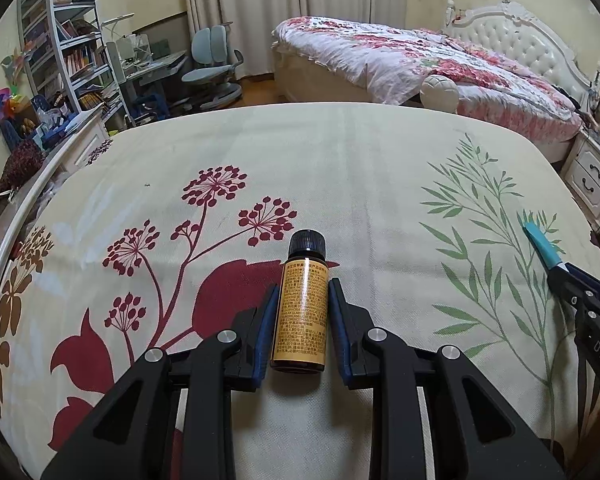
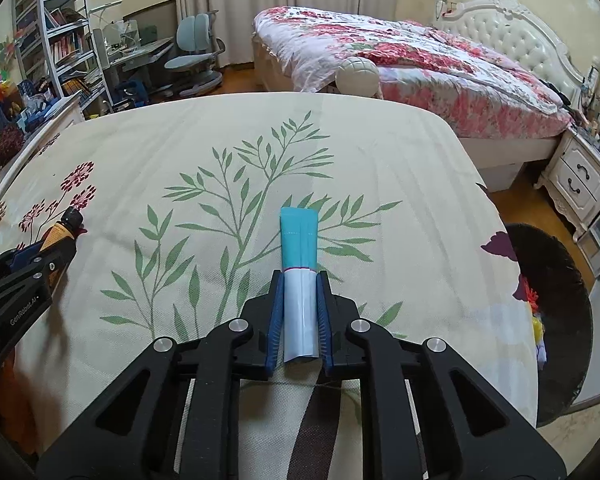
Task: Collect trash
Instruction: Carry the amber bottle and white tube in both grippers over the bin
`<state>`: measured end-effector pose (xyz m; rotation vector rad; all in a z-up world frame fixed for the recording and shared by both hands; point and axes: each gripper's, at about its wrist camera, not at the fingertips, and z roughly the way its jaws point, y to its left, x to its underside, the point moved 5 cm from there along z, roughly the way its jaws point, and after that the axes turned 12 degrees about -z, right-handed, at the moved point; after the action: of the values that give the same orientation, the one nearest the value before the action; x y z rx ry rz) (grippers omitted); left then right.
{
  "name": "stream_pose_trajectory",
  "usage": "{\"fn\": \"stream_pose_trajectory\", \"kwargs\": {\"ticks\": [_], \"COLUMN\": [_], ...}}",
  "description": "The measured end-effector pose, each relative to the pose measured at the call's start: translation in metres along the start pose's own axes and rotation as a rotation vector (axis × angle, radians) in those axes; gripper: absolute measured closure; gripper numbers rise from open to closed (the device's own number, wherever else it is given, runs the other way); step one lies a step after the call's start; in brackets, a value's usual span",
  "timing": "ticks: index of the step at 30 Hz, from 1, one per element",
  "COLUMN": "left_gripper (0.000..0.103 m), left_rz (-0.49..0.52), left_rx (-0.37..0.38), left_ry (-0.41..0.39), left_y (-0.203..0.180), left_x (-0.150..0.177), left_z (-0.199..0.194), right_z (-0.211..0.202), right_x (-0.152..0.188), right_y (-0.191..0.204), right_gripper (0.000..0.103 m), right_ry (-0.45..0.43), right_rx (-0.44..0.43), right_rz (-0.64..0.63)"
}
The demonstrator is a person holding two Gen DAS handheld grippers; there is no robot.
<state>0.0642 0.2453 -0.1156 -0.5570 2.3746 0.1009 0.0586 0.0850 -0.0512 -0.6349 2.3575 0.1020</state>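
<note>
Left wrist view: left gripper [image 1: 303, 292] w/ jaws pinching small amber bottle [image 1: 300, 312] – black cap [image 1: 307, 241] pointing away from camera, orange label w/ fine print facing up. Blue pads tight against both sides of bottle body. Bottle lying along jaw line, over floral cloth [image 1: 340, 168] that covers the table; red flower print under and left of it, green leaf print to the right. At far right edge, right gripper [image 1: 540, 246] seen from the side, w/ teal end of a tube sticking out past its tips. Beyond table: bed [image 1: 420, 56] w/ pink floral cover and white tufted headboard, grey desk chair [image 1: 212, 64], bookshelf [image 1: 64, 40] at left.

Right wrist view: right gripper [image 2: 300, 276] w/ jaws closed on flat tube [image 2: 299, 272] – teal half toward far end, white half between blue pads, crimped end nearest camera. No gap visible btw pads and tube. Tube held over green leaf print of cloth [image 2: 340, 140]; whether touching cloth – cannot tell. At left edge, left gripper [image 2: 66, 240] w/ amber bottle [image 2: 62, 232], cap [image 2: 74, 216] pointing up-right. Dark round bin [image 2: 556, 320] w/ colourful bits inside, on floor just past table's right edge. White nightstand [image 2: 580, 184] further back right.
</note>
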Motion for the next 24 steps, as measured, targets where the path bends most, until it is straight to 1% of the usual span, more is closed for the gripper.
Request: {"fn": "stream_pose_trajectory", "kwargs": {"ticks": [10,19,24], "left_gripper": [0.076,0.076,0.076], "left_rz": [-0.003,0.022,0.041], "left_rx": [0.044,0.09,0.122], "left_ry": [-0.014,-0.045,-0.056], "left_y": [-0.008,-0.032,-0.05], "left_x": [0.01,0.024,0.032], "left_z": [-0.019,-0.044,-0.056], "right_z": [-0.022,-0.048,-0.065], "right_x": [0.015,0.029,0.037], "right_y": [0.004,-0.003,-0.015], "right_gripper": [0.089,0.089,0.089], "right_ry": [-0.024,-0.056,-0.079], "right_rx": [0.001,0.011,0.031], "right_rz": [0.009,0.025,0.044]}}
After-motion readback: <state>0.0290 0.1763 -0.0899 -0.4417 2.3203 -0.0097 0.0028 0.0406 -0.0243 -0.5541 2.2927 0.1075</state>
